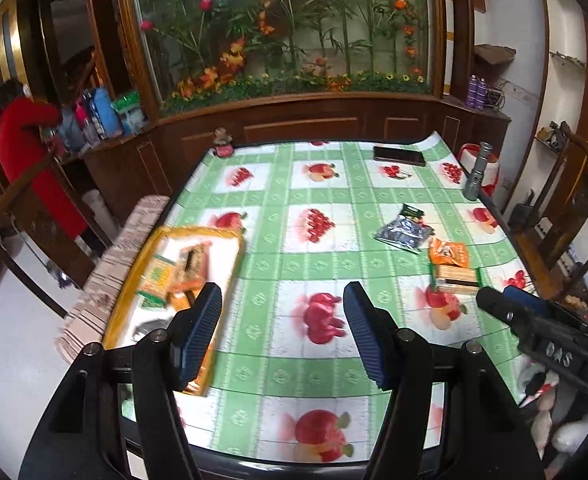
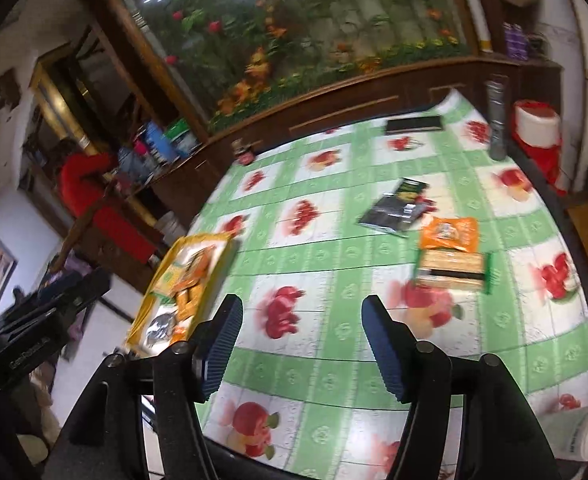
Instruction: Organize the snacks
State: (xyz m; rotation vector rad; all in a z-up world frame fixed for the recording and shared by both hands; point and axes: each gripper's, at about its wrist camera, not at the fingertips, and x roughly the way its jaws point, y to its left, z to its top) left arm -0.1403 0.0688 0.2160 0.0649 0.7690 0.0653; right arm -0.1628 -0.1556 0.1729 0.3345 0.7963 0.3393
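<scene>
While both the left gripper [image 1: 282,320] and right gripper [image 2: 302,334] hover with jaws spread and empty, several snacks [image 1: 178,272] lie in the yellow tray [image 1: 134,280] at the worktop's [image 1: 278,360] left edge; three more packets [image 2: 450,248] lie loose to the right.

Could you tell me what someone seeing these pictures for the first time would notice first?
Probably the green checked tablecloth with its red fruit prints, filling the middle of both views. Next, the yellow-rimmed tray at the table's left edge, already holding several snack packets, and three loose packets on the right: a dark one, an orange one and a biscuit pack. Behind the table, a big glass case of flowers fills the wall, and both grippers, left and right, are open and empty.
</scene>
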